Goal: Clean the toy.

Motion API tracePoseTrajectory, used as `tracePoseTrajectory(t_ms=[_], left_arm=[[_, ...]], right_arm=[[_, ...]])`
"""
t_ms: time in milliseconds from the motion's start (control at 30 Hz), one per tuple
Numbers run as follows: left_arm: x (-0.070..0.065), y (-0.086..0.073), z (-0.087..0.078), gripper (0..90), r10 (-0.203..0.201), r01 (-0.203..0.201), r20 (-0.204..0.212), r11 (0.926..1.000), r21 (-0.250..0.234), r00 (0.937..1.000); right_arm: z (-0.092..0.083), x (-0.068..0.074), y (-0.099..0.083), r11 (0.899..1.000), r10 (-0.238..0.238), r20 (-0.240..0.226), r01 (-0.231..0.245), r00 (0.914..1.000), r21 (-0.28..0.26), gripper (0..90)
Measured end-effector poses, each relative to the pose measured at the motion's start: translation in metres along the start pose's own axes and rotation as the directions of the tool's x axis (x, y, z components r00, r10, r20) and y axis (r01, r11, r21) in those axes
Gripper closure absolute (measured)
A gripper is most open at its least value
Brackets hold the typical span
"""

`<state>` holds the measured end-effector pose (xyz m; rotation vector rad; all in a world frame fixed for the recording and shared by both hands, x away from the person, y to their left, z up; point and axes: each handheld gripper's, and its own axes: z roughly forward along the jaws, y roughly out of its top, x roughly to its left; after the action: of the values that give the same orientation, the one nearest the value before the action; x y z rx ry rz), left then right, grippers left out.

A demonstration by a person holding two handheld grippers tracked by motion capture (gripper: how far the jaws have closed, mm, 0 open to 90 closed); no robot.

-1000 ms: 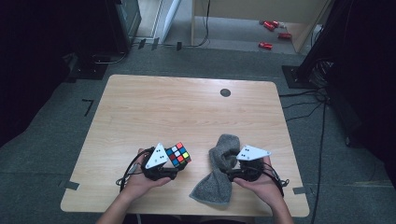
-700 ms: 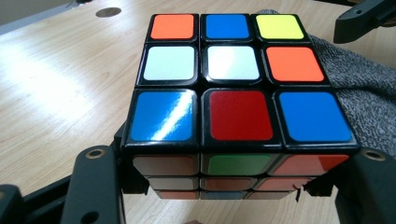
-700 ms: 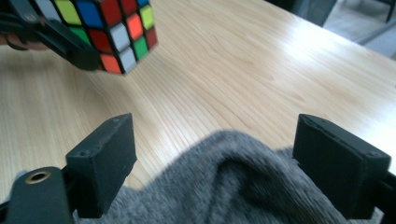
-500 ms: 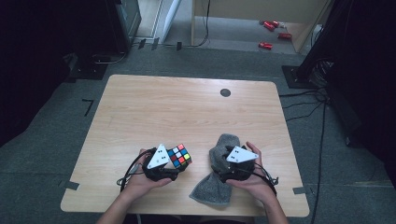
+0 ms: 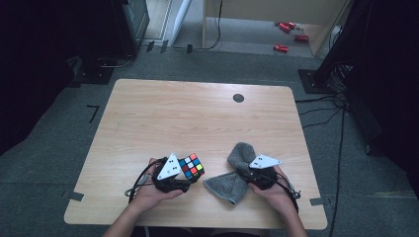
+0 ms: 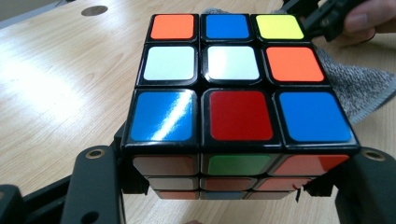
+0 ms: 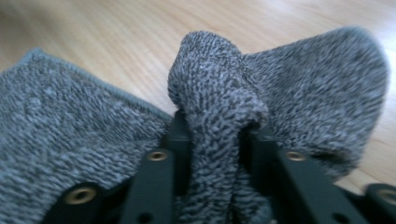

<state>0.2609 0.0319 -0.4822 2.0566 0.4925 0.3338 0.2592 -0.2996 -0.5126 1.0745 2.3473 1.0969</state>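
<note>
A scrambled Rubik's cube [image 5: 191,166] [image 6: 236,93] is clamped between the jaws of my left gripper [image 5: 184,174] [image 6: 233,186] near the table's front edge, left of centre. A grey knitted cloth [image 5: 232,175] [image 7: 219,107] lies crumpled to its right. My right gripper [image 5: 251,174] [image 7: 217,140] has just been closing, and its jaws now pinch a bunched fold of the cloth. In the left gripper view the right gripper [image 6: 327,18] shows at the top right beside the cloth [image 6: 359,84].
The wooden table [image 5: 197,118] has a small dark round hole [image 5: 238,98] near its far edge. Cables trail from both grippers off the front edge. Dark stands and red items lie on the floor beyond the table.
The right gripper has moved left and down onto the cloth and closed on a fold of it. The cloth's shape has shifted. The left gripper and cube stayed put.
</note>
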Motion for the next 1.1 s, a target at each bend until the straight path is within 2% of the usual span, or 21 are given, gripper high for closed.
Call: tracePoseTrajectory(t_ms=[33, 100, 167, 233, 300, 367, 400, 467, 500, 567, 600, 667, 733, 800, 900, 967, 1000, 1067, 1100], left_arm=[[0.0, 0.0, 0.0, 34.8, 0.001, -0.001, 0.002, 1.0, -0.001, 1.0], [-0.002, 0.001, 0.002, 34.8, 0.006, -0.006, 0.007, 1.0, 0.002, 1.0], [-0.005, 0.002, 0.004, 34.8, 0.016, -0.016, 0.016, 0.9999, 0.006, 0.9997], [-0.009, 0.003, 0.007, 34.8, 0.029, -0.029, 0.026, 0.9995, 0.008, 0.9992], [-0.014, 0.004, 0.009, 34.8, 0.048, -0.049, 0.034, 0.9987, 0.011, 0.9983], [-0.017, 0.005, 0.009, 34.8, 0.057, -0.057, 0.043, 0.9984, 0.0, 0.9974], [-0.017, 0.006, 0.008, 34.8, 0.06, -0.06, 0.043, 0.9982, -0.01, 0.9973], [-0.016, 0.008, 0.006, 34.9, 0.057, -0.056, 0.043, 0.9981, -0.023, 0.9974], [-0.015, 0.008, 0.005, 34.8, 0.054, -0.053, 0.038, 0.9982, -0.027, 0.9978], [-0.012, 0.008, 0.003, 34.8, 0.038, -0.036, 0.039, 0.9985, -0.041, 0.9985], [-0.011, 0.008, 0.001, 34.8, 0.029, -0.027, 0.041, 0.9982, -0.053, 0.9987], [-0.01, 0.008, 0.0, 34.8, 0.035, -0.033, 0.036, 0.998, -0.053, 0.9987], [-0.01, 0.007, 0.001, 34.8, 0.029, -0.027, 0.052, 0.9983, -0.052, 0.9982], [-0.011, 0.006, 0.002, 34.8, 0.036, -0.034, 0.065, 0.9984, -0.045, 0.9972], [-0.015, 0.007, 0.004, 34.9, 0.049, -0.045, 0.082, 0.9979, -0.047, 0.9954], [-0.017, 0.007, 0.004, 34.8, 0.059, -0.055, 0.088, 0.9975, -0.045, 0.9944], [-0.018, 0.007, 0.005, 34.8, 0.067, -0.063, 0.089, 0.9971, -0.043, 0.9938], [-0.019, 0.008, 0.005, 34.8, 0.078, -0.075, 0.085, 0.9964, -0.04, 0.9933], [-0.019, 0.008, 0.005, 34.8, 0.076, -0.072, 0.084, 0.9965, -0.043, 0.9936]], right_arm=[[-0.003, 0.002, 0.003, 1.0, 0.018, 0.007, -0.017, 0.9998, -0.023, 73.6], [-0.014, 0.007, 0.014, 0.991, 0.063, -0.037, -0.067, 0.9973, -0.114, 73.8], [-0.025, 0.018, 0.028, 0.971, 0.086, -0.089, -0.103, 0.9924, -0.217, 73.7], [-0.033, 0.034, 0.042, 0.95, 0.075, -0.126, -0.109, 0.9891, -0.291, 73.3], [-0.036, 0.048, 0.053, 0.935, 0.065, -0.169, -0.118, 0.9836, -0.333, 73.0], [-0.036, 0.06, 0.059, 0.92, 0.066, -0.234, -0.15, 0.97, -0.362, 72.9], [-0.035, 0.065, 0.061, 0.916, 0.062, -0.258, -0.158, 0.964, -0.369, 72.9], [-0.03, 0.07, 0.061, 0.915, 0.071, -0.285, -0.176, 0.956, -0.363, 73.0], [-0.027, 0.071, 0.059, 0.914, 0.086, -0.292, -0.193, 0.9524, -0.357, 73.1], [-0.02, 0.067, 0.053, 0.909, 0.141, -0.327, -0.253, 0.9344, -0.331, 73.3], [-0.015, 0.065, 0.051, 0.915, 0.163, -0.333, -0.269, 0.9288, -0.302, 73.3], [-0.008, 0.066, 0.047, 0.931, 0.167, -0.301, -0.25, 0.9387, -0.264, 73.4], [-0.007, 0.068, 0.047, 0.934, 0.163, -0.295, -0.244, 0.9415, -0.26, 73.4], [-0.011, 0.069, 0.051, 0.929, 0.156, -0.302, -0.243, 0.9406, -0.278, 73.3], [-0.019, 0.071, 0.056, 0.913, 0.147, -0.313, -0.25, 0.9385, -0.322, 73.1], [-0.021, 0.071, 0.056, 0.905, 0.16, -0.314, -0.266, 0.9359, -0.332, 72.9], [-0.019, 0.07, 0.054, 0.903, 0.171, -0.312, -0.275, 0.9345, -0.331, 72.9], [-0.015, 0.068, 0.05, 0.9, 0.203, -0.317, -0.304, 0.9264, -0.313, 72.9], [-0.012, 0.067, 0.048, 0.901, 0.216, -0.313, -0.312, 0.9248, -0.3, 72.9]])
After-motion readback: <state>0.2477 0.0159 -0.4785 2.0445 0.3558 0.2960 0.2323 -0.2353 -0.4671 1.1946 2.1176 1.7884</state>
